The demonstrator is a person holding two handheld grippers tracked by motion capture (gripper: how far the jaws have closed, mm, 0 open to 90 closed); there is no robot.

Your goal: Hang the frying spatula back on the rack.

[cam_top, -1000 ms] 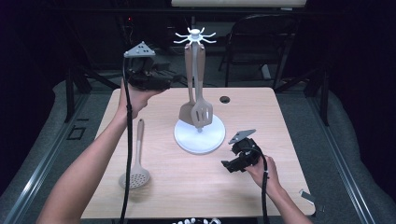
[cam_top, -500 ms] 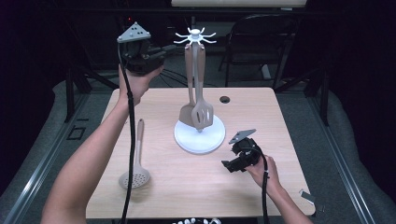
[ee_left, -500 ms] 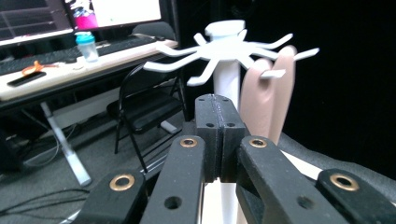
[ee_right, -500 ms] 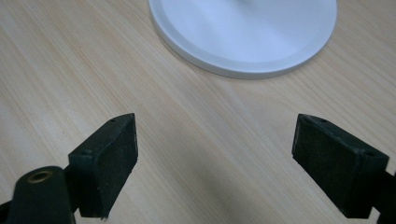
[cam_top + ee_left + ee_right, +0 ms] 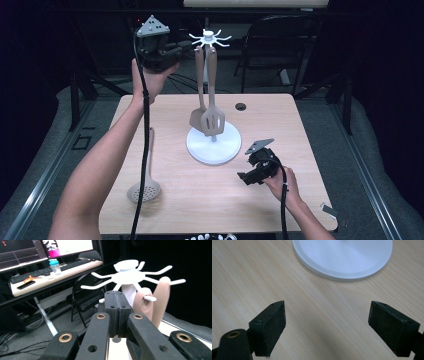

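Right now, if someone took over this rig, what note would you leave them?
Left tongs: shut, empty, held high beside the top of the white rack.
Right tongs: open, empty, low over the table near the rack's base.
Things: two utensils hang from the rack's hooks, a solid spatula and a slotted turner. A skimmer spoon lies flat on the table's left side.
Done: two utensils hung.
Left: probably pick up the skimmer spoon and hang it on a free hook.
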